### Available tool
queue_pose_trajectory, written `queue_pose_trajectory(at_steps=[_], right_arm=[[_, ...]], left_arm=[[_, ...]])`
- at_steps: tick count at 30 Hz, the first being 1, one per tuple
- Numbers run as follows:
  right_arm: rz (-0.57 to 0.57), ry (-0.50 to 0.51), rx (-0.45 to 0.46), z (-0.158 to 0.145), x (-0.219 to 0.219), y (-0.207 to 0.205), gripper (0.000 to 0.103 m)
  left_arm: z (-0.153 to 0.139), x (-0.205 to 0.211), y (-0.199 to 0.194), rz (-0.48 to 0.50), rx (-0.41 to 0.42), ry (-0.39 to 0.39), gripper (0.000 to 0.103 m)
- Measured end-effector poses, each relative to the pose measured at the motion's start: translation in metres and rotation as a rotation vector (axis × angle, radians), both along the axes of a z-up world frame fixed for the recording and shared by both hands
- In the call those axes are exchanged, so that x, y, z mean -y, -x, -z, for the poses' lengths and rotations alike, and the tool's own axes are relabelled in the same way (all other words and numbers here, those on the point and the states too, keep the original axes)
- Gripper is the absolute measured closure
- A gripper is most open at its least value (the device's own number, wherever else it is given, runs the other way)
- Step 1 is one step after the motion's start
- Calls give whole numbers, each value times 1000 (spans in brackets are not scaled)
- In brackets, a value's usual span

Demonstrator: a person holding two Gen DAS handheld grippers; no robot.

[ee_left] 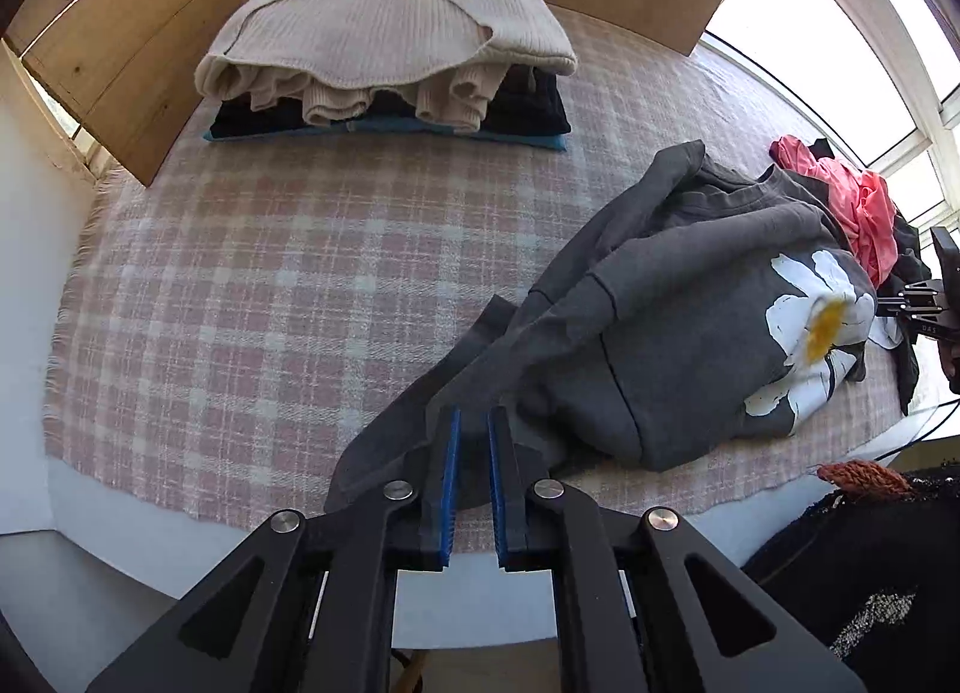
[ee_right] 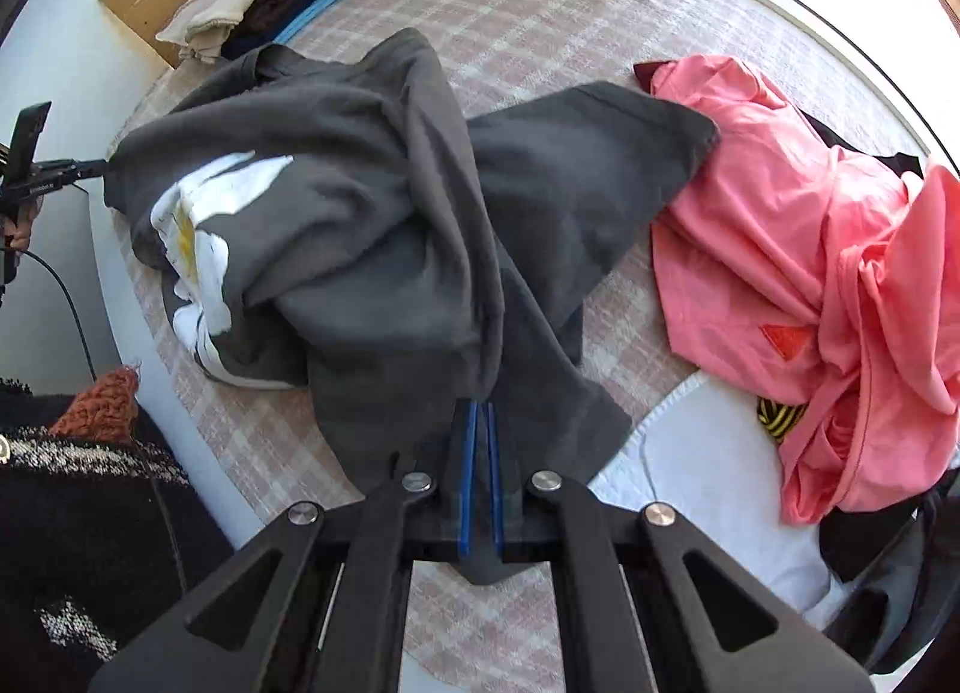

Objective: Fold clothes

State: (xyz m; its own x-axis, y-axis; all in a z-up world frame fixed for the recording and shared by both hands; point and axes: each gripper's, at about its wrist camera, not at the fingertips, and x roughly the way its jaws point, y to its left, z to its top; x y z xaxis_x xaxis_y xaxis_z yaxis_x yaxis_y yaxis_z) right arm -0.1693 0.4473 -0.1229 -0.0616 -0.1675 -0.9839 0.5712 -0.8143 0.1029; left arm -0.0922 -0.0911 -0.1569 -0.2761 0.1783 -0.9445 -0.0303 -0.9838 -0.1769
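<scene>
A dark grey sweatshirt with a white and yellow daisy print lies crumpled on the pink plaid blanket. In the left wrist view my left gripper has a strip of the grey fabric between its blue pads, with only a narrow gap. It also shows at the left edge of the right wrist view, where the left gripper pinches the sweatshirt's edge. My right gripper points down, its pads nearly together on a fold of the same sweatshirt. The right gripper sits by the daisy side.
A stack of folded clothes, cream knit on top, sits at the far end against wooden boards. A pink garment is heaped to the right over dark clothes and a white cloth. A person's dark sweater is near.
</scene>
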Motion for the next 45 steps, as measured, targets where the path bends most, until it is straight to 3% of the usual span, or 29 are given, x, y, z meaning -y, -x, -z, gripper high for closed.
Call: queue_pose_trajectory(at_steps=[2, 3, 5, 6, 7, 10, 14, 18, 19, 20, 21, 24, 29, 30, 32, 33, 35, 40, 43, 45], right_arm=[[7, -92, -71, -2, -3, -3, 94], [20, -59, -92, -9, 0, 4, 90], [44, 43, -131, -24, 10, 22, 73], [53, 108, -149, -30, 17, 34, 54], [49, 163, -165, -33, 30, 47, 42], [-2, 241, -180, -28, 75, 89, 41], [-55, 171, -144, 1, 119, 132, 41], [-58, 160, -73, 26, 129, 148, 42], [-52, 153, -49, 35, 129, 151, 64], [-52, 146, -26, 40, 129, 153, 87], [-51, 146, -26, 39, 125, 150, 101], [-48, 151, -27, 35, 115, 141, 101], [-62, 279, -51, -8, 88, 112, 101], [-78, 300, -53, -15, 86, 107, 97], [-105, 277, -71, -16, 92, 109, 67], [-116, 266, -81, -17, 95, 111, 45], [-106, 263, -91, -9, 102, 123, 42], [-57, 304, 10, 17, 110, 166, 42], [-61, 330, 100, 37, 115, 178, 42], [-84, 331, 132, 47, 122, 179, 42]], left_arm=[[-13, -8, 11, 36, -25, 16, 92], [-18, -22, 24, 85, -46, 12, 90], [-28, -53, 52, 187, -89, 1, 75], [-33, -68, 66, 238, -110, -4, 73], [-31, -86, 81, 297, -118, -8, 71], [-13, -132, 127, 424, -103, 5, 71], [20, -172, 163, 533, -27, 65, 71], [48, -183, 180, 596, 50, 113, 75], [55, -182, 184, 600, 77, 112, 92], [56, -179, 188, 585, 94, 88, 97], [54, -174, 190, 572, 98, 55, 97], [34, -155, 191, 533, 85, -55, 97], [-6, -113, 198, 437, 46, -293, 97], [-7, -109, 206, 409, 41, -290, 97], [-7, -100, 221, 353, 30, -270, 89], [-4, -100, 224, 355, 32, -233, 87], [2, -102, 230, 366, 38, -152, 81], [-1, -114, 212, 463, -8, -33, 75], [0, -98, 216, 415, -4, -35, 58], [1, -88, 218, 388, 0, -35, 58]])
